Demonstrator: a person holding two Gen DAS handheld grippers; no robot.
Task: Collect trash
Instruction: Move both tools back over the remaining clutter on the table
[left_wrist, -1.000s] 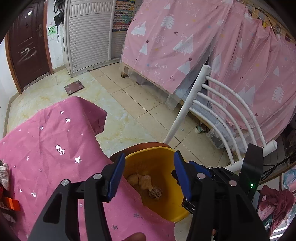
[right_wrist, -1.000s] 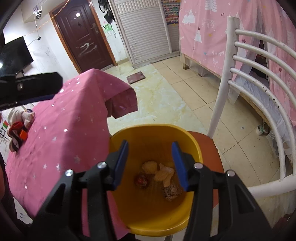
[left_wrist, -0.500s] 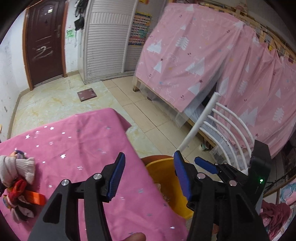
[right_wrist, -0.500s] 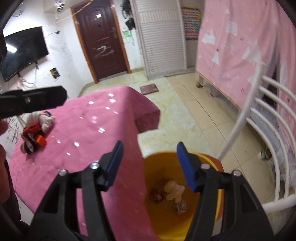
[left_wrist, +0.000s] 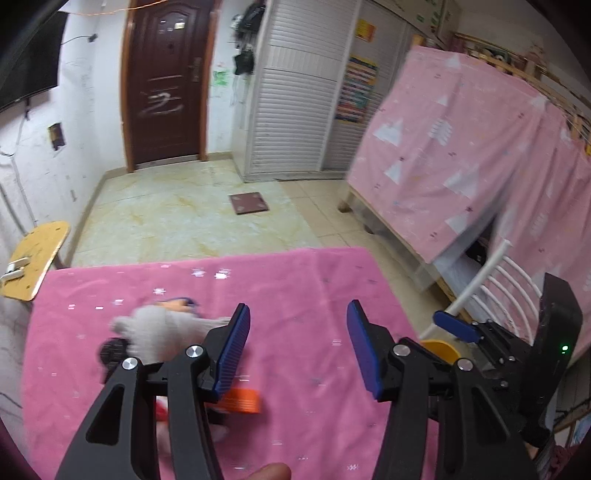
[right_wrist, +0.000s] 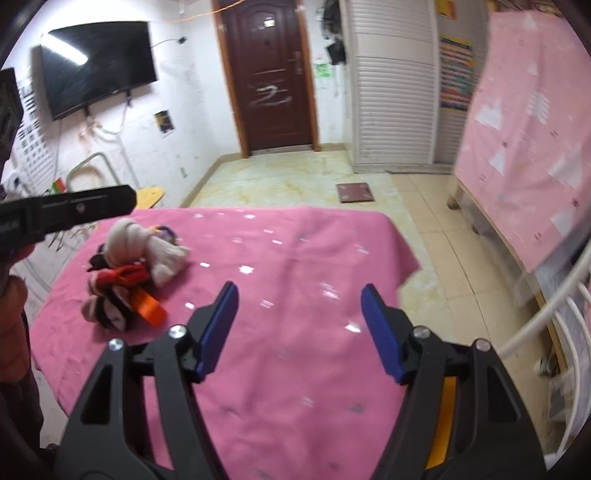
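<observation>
The pink-clothed table (right_wrist: 295, 258) carries a heap of rags and wrappers (right_wrist: 129, 280), probably trash, well left of the right gripper (right_wrist: 299, 328), whose empty jaws are opening. The left gripper (left_wrist: 295, 350), half-spread and empty, hovers beside it. The yellow bin (left_wrist: 441, 349) peeks past the table's edge.

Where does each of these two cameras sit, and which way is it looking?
Left wrist: on the left hand-held gripper, looking down over the pink tablecloth; a fingertip shows.
Right wrist: on the right hand-held gripper, jaws opening with nothing between them, facing the same way.
Both share the tablecloth, cloth pile and brown door.
</observation>
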